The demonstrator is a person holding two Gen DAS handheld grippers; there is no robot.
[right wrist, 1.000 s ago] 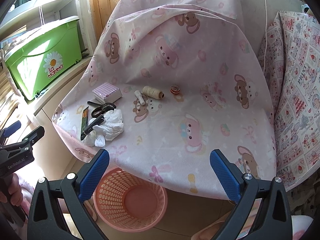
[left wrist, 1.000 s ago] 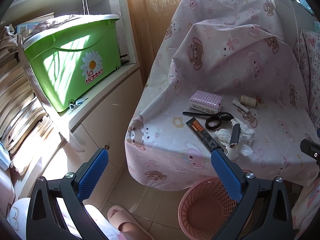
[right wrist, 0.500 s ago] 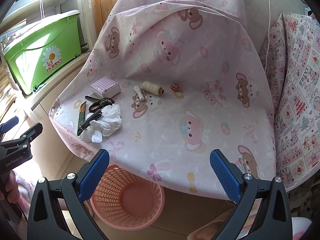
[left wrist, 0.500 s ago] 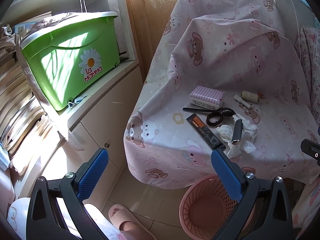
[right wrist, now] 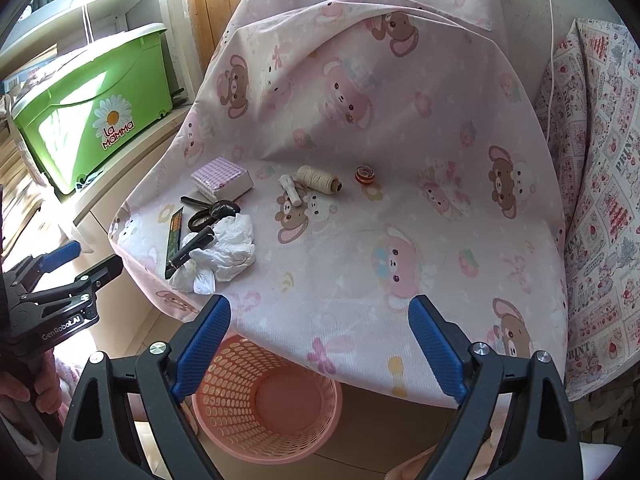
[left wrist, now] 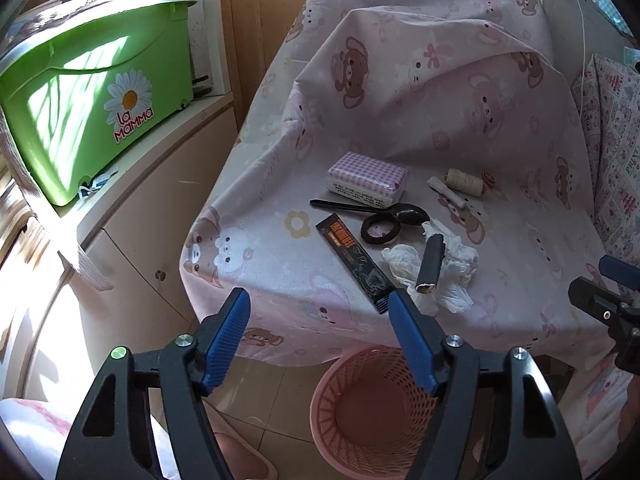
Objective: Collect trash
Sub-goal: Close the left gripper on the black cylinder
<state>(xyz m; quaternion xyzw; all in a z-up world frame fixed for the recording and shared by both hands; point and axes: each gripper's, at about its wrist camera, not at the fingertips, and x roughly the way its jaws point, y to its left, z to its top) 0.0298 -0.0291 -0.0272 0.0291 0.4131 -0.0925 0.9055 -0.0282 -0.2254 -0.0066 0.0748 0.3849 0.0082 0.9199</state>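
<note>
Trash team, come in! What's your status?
Both claws, left and right, closing, nothing between. Crumpled tissue on the sheet, basket below. Dark stick lies across tissue.

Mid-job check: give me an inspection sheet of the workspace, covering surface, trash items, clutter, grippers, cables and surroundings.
Surface: pink bear-print sheet draped over a seat, wrinkled.
Job's things: crumpled white tissue near the front left edge; dark tube lying on it; black wrapper beside it. Pink basket on the floor below, looks empty.
Clutter: checked packet, black spoon, black ring, thread spool, small white roll, small red round item.
Grippers: left gripper and right gripper both closing, nothing between the jaws.
Cables: thin white cord hanging at the back right.
Surroundings: green box on a cabinet, patterned fabric to the right.
</note>
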